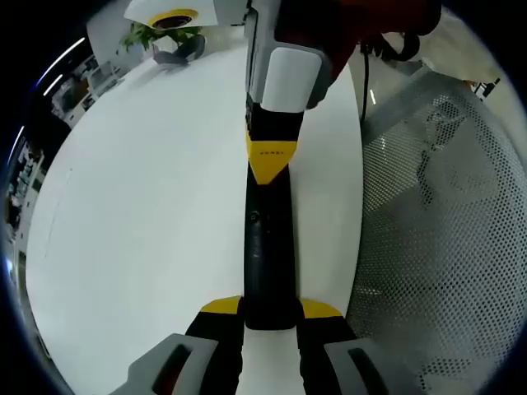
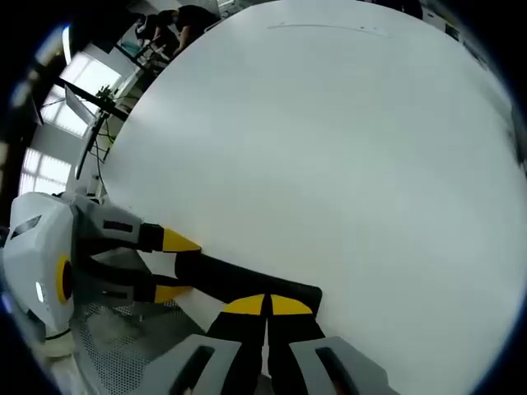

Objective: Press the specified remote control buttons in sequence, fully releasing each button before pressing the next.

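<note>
Nearest in the left gripper view, the left gripper [image 1: 270,311] pinches the near end of the black remote control [image 1: 268,255], which lies lengthwise on the white table [image 1: 140,222]. The right gripper [image 1: 270,160], yellow tips pressed together, bears down on its far half. Right of the table stands a perforated metal panel [image 1: 445,247]. Farther off sits a potted plant [image 1: 160,37]. In the right gripper view, the remote crosses the table edge (windows [image 2: 49,164] lie beyond).
</note>
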{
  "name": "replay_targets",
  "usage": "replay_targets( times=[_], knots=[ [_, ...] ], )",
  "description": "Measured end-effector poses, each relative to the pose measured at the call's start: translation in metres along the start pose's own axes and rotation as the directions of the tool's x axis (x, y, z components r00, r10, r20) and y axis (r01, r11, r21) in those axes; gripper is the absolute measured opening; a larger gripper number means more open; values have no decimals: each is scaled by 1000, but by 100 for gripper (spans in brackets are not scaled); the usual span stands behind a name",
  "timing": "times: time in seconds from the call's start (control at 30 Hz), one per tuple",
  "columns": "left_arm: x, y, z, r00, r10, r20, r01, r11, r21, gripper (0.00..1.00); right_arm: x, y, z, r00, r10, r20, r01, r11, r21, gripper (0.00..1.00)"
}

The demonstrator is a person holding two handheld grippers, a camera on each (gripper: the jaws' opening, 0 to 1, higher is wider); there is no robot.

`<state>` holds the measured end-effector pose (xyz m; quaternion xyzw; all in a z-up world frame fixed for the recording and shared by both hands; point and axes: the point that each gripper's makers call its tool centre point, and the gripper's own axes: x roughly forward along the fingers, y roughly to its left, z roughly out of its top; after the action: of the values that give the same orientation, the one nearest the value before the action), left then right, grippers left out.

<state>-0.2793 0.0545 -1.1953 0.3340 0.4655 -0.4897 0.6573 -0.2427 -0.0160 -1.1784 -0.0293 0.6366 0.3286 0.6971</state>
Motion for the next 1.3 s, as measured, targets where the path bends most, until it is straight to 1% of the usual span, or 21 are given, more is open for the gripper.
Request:
replay_targets(
  times=[0.07, 0.13, 0.23, 0.33, 0.6, 0.73, 0.8, 0.9, 1.0, 1.2, 1.3],
  knots=[
    [0, 0, 0, 1000, 1, -2, -1, 1000, -2, 24, 2, 1, 1, 1000, 6, 1, -6, 1000, -5, 0],
    [0, 0, 0, 1000, 2, -4, -2, 1000, -5, 24, 5, 3, 0, 1000, 11, -11, -11, 1000, -11, 0],
    [0, 0, 0, 1000, 4, -4, -4, 1000, -8, 24, 8, 2, -2, 1000, -2, -22, 1, 1000, -25, 0],
    [0, 0, 0, 1000, 2, -1, -2, 1000, -10, 24, 7, 2, 0, 1000, 5, -21, -6, 1000, -15, 0],
    [0, 1, 0, 1000, -4, -1, 4, 1000, -3, 24, 10, 0, 0, 999, -27, -37, 27, 999, -24, 0],
    [0, 1, 0, 1000, -2, 22, 2, 1000, -6, 24, 11, -1, 1, 999, -17, -43, 17, 1000, -6, 0],
    [0, 1, 0, 1000, -1, 23, 1, 1000, -8, 24, 11, -2, 1, 999, -10, -48, 10, 1000, 8, 0],
    [0, 1, 1, 1000, -1, 16, 1, 1000, -9, 24, 12, -2, 2, 999, -4, -46, 4, 1000, -4, 0],
    [0, 1, 1, 1000, -2, 11, 2, 1000, -7, 24, 11, 0, 1, 999, 7, -42, -8, 999, -42, 0],
    [1, 1, 1, 1000, -1, 10, 1, 1000, -8, 24, 9, 2, 1, 1000, -5, -26, 4, 998, -61, 0],
    [1, 1, 1, 1000, -2, 8, 2, 1000, -5, 24, 8, 5, 0, 1000, 13, -26, -14, 999, -48, 0]
  ],
)
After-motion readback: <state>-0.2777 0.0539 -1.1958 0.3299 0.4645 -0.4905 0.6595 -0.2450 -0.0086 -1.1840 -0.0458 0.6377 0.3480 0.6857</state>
